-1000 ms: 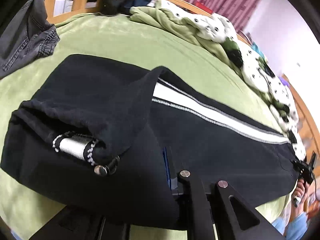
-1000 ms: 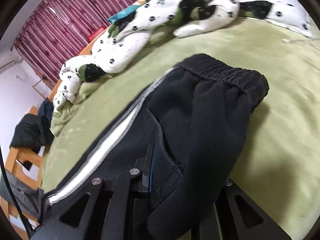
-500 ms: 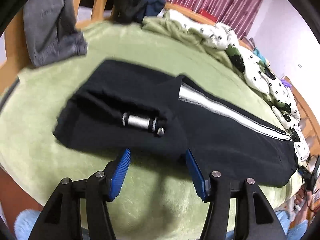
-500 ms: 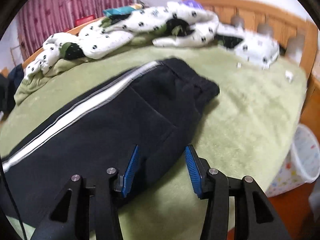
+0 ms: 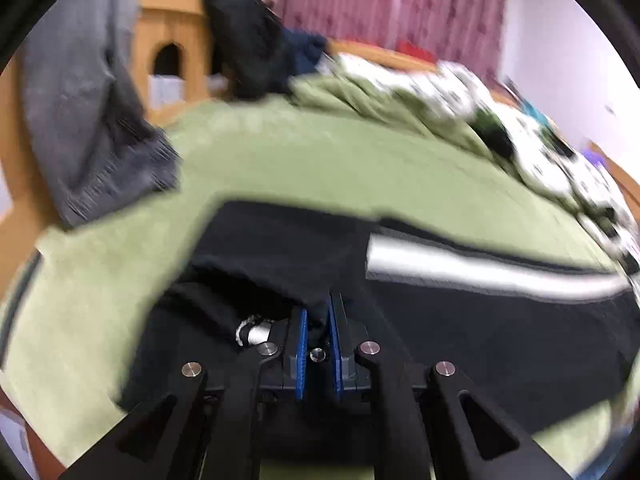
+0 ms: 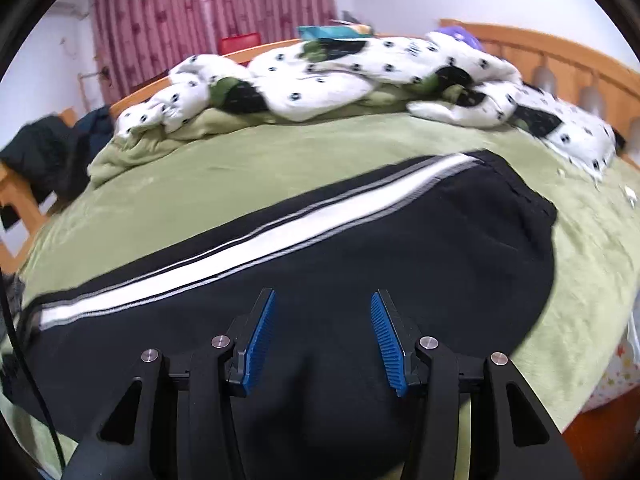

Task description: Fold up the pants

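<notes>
While your 2 grippers work over the bed, this is how things lie for you:

Left gripper: your jaws have just snapped together, and the 2 blue pads pinch a bunch of black cloth at the folded end of the pants; the picture is blurred.
Cord end: a silvery, black-and-white tipped piece lies just left of your left pad, against the black cloth.
Right gripper: your jaws stand spread, with only flat pants fabric showing between the 2 blue pads; no cloth is pinched there.
Pants: they lie stretched across the green blanket, white side stripe running along the far edge, elastic waistband at the right end in your right view.
Beyond the pants: a white, black-spotted quilt is heaped along the far side of the bed.
Left end: grey trousers hang over the wooden bed frame.
Background: maroon curtains.
</notes>
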Available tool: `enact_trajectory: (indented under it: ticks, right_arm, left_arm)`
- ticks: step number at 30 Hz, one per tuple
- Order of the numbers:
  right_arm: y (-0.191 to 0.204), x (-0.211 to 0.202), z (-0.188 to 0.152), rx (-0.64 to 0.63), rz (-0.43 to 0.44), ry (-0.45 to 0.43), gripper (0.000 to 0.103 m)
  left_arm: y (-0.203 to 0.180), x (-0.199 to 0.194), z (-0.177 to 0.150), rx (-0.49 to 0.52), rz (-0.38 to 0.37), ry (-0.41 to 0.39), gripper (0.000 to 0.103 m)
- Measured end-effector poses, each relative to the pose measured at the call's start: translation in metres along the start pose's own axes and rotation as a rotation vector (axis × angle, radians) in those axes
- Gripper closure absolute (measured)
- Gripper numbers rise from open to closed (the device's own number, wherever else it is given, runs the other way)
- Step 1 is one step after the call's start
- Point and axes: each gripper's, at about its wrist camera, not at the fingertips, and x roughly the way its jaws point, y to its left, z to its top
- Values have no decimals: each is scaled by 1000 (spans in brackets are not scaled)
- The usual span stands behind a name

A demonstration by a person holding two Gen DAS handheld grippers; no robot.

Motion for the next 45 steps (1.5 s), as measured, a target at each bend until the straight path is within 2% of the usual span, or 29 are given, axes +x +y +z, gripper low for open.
enact_trajectory:
  ticks: [4,7,8,12,13,14,16,20,22,26,28,30,31,32,33,35,36,38,39,41,42,43,44,45]
  right_arm:
    - [19,5,-7,-46,7,12,55]
    - [29,13,-9,-62,-16,25,55]
    - [30,15,-9,-61,-17,30,55]
    - [32,20,-9,-55,-22,42,55]
    - [32,19,-10,-53,-23,43,55]
    - [32,20,-9,-50,-24,43,55]
    - [32,20,-9,-42,-23,45,55]
    - [37,16,-7,-23,-8,34,55]
    - [42,12,-6,-21,5,22,55]
    - [49,8,-7,-30,17,9,55]
    - [54,6,-9,-36,24,9,55]
    - [56,4,-10,-41,27,7,55]
    - [58,3,-11,-43,26,6,55]
    - [58,2,-11,-43,26,4,55]
    - [59,0,-12,-44,26,-2,55]
    - [57,-5,-13,-49,17,-20,55]
    - [56,-8,-14,-51,8,-27,55]
    - [49,-10,-16,-47,-5,-30,55]
    - [44,-12,-17,-40,-13,-33,55]
    - [33,-15,-20,-21,-13,-37,54]
    - [26,-15,-22,-10,-10,-34,53]
    - [19,-13,-24,-3,-13,-28,53]
    - [13,-12,-25,1,-16,-21,53]
    - [6,-12,-26,4,-21,-15,53]
  left_arm:
    - [37,29,44,-156,-68,-17,93]
    - [49,56,61,-188,-87,4,92]
    - [55,71,66,-200,-93,36,87]
    - [64,102,69,-238,-138,188,85]
    - [67,99,66,-255,-160,193,77]
    - [68,93,61,-271,-173,193,54]
    - [70,78,51,-287,-190,186,29]
    - [69,34,16,-282,-349,194,29]
    - [68,7,-16,-315,-431,204,29]
    - [69,-20,-71,-362,-481,215,30]
    - [70,-15,-96,-422,-526,242,30]
    - [72,5,-103,-494,-519,266,32]
    - [75,15,-101,-526,-519,242,35]
    - [79,19,-97,-541,-511,224,42]
    - [82,26,-88,-564,-468,204,47]
    - [86,34,-76,-547,-363,184,95]
    - [90,34,-65,-497,-311,151,95]
    - [95,17,-50,-453,-354,72,94]
    - [89,10,-46,-403,-337,58,94]
    - [74,13,-47,-295,-233,79,88]
    - [68,21,-49,-254,-176,128,86]
    - [67,28,-53,-235,-137,179,77]
    - [70,31,-58,-245,-123,200,70]
    - [76,27,-60,-272,-134,182,70]
